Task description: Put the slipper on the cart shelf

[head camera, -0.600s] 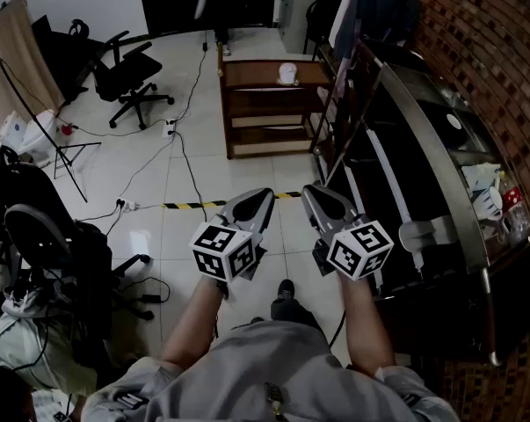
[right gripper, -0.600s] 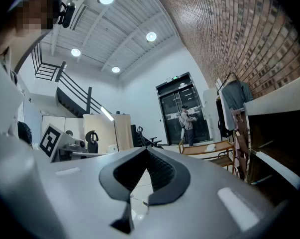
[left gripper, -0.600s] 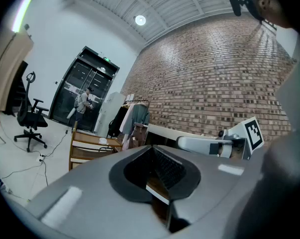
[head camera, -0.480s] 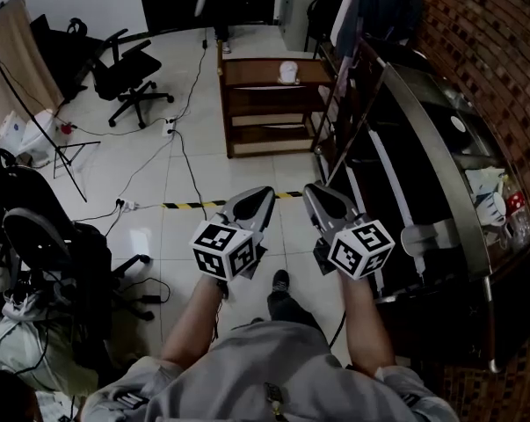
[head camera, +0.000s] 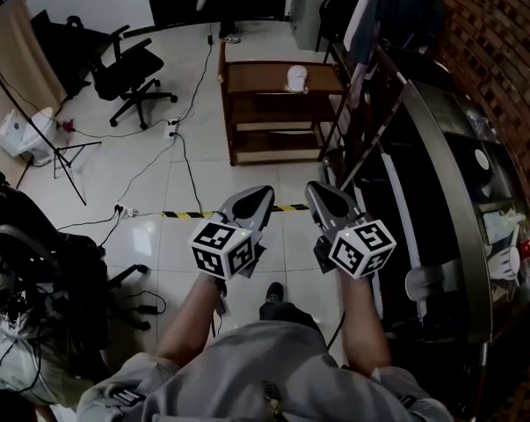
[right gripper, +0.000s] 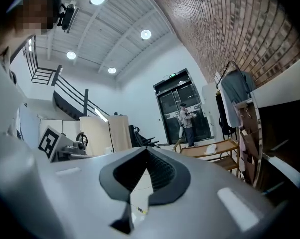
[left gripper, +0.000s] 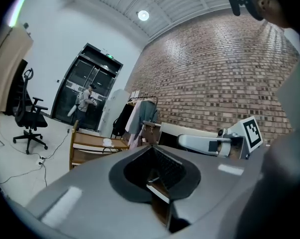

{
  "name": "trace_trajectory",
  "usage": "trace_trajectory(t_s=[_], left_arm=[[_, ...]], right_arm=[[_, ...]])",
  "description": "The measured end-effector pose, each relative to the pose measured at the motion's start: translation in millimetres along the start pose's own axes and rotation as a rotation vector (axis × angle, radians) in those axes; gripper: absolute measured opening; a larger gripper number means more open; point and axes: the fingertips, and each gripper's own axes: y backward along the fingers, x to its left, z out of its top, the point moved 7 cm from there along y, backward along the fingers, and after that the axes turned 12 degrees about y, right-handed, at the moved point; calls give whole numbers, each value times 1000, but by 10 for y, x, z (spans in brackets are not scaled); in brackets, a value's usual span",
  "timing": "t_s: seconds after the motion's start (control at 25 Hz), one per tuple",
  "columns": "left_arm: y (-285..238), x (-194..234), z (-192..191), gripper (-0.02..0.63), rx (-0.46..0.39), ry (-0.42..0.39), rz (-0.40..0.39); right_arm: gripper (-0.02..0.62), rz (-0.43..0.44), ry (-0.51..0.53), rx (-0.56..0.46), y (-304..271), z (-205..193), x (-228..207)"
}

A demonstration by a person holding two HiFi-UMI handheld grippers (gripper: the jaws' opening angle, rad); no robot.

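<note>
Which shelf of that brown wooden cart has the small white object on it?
The top shelf of the brown wooden cart: the small white object lies near its right end, while the lower shelves show nothing white.

**Three cameras, one cart ahead**

The head camera sat high and looked forward and steeply down. It took in the left gripper (head camera: 263,193) and the right gripper (head camera: 312,188) close below it, with the tiled floor (head camera: 203,161) beyond them. Each gripper camera rode just behind its own jaws and faced level along them (the jaws filled the lower half of each view). All three views shared the wooden cart (head camera: 251,77), well ahead of the grippers. The two gripper views also shared a person (left gripper: 84,101) standing at the dark glass doors (right gripper: 169,116).
</note>
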Motion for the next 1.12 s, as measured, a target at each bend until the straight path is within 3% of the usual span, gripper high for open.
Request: trace_trajectory(t_s=[0.2,0.56,0.84,1.12], left_arm=[[-553,293,171,8,2,16,34],[-1423,768,577,8,-15,-9,68],[-2033,1279,869,8,6,-3,17],[-2696,2075,1313,8,38,4,-31]], right_arm=[[0,9,-14,-30,-419,64,-614],[0,30,1,4,-1131,46,-1418],[0,-1,-13,27,-1825,61,-1882],[0,-74,-6,75,-2715,66,-2331]])
